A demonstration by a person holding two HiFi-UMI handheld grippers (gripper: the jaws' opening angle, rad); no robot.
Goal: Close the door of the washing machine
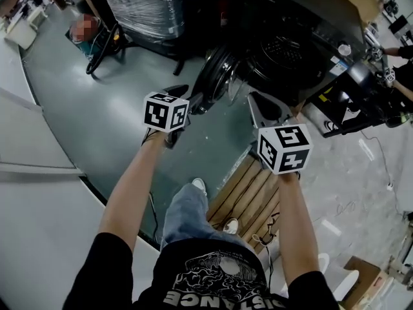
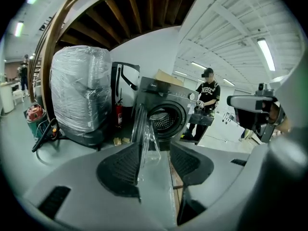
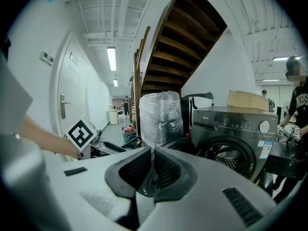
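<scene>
The washing machine point(image 1: 290, 57) stands on the floor. Its round door point(image 1: 216, 76) is swung open at the left edge of the machine's front. Left gripper point(image 2: 156, 147): jaws spread, with the door's edge in the gap beside the left pad; contact cannot be determined. Right gripper point(image 3: 153, 150): jaws pressed together, empty.

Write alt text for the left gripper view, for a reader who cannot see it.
The left gripper, jaws apart, points at a dark front-loading washing machine whose round door stands open, seen edge-on in line with the gap between the jaws. A plastic-wrapped bulky load stands to its left and a person to its right.
</scene>
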